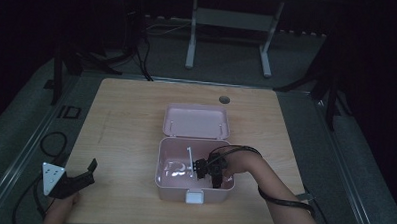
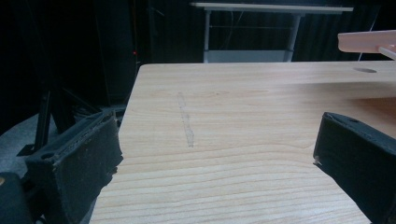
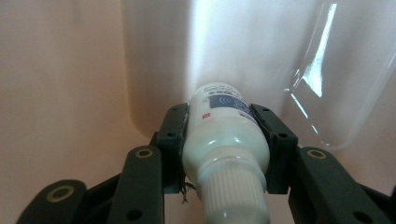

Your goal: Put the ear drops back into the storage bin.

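- High view: the right gripper (image 1: 203, 168) is reaching down into the open pink plastic box (image 1: 170, 181), mid-table; the left gripper (image 1: 79, 178) is resting at eight o'clock, jaws apart on nothing.
- Right gripper view: jaws are clamping a white plastic bottle with a ribbed cap (image 3: 224, 144), base toward twelve o'clock, beside a clear plastic piece (image 3: 327, 84).
- Left gripper view: bare wooden table (image 2: 224, 116) is lying between its jaws.

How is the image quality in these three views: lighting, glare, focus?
High view: dim overall, dark surroundings, the pink box and table still readable, the right gripper hard to make out. Left gripper view: evenly lit wood, sharp grain, the left gripper jaws soft at the edges. Right gripper view: bright glare on the box wall and clear plastic, the white bottle slightly soft.
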Demonstrator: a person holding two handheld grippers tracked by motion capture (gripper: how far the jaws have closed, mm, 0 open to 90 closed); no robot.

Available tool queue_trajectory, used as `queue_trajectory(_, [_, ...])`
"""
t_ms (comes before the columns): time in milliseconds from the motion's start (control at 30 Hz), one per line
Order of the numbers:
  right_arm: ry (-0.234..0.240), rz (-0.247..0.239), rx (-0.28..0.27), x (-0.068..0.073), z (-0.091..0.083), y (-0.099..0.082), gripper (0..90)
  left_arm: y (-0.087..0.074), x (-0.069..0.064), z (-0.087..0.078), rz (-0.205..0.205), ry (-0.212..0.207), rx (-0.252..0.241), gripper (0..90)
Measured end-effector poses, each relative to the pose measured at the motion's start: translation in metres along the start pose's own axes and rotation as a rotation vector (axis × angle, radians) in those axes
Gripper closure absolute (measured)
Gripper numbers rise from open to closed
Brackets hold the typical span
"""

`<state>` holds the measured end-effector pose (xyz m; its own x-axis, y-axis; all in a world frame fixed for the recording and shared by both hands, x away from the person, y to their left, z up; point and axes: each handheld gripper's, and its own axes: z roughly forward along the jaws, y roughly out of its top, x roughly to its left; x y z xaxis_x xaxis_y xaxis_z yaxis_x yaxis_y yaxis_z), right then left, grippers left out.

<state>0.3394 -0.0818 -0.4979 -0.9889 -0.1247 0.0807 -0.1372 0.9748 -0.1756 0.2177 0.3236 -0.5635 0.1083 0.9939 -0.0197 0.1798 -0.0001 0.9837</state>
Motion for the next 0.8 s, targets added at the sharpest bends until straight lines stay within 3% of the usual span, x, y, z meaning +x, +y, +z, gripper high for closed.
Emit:
queue_trajectory(533, [0.012,0.024,-0.002,0.000,-0.002,0.000,56.1,0.000,0.000,0.000,0.001,0.001,-0.001,0.9])
queue_trajectory(800, [-0.009,0.030,-0.028,0.002,-0.018,-0.005,53.7,0.000,0.000,0.000,0.002,0.001,0.000,0.9])
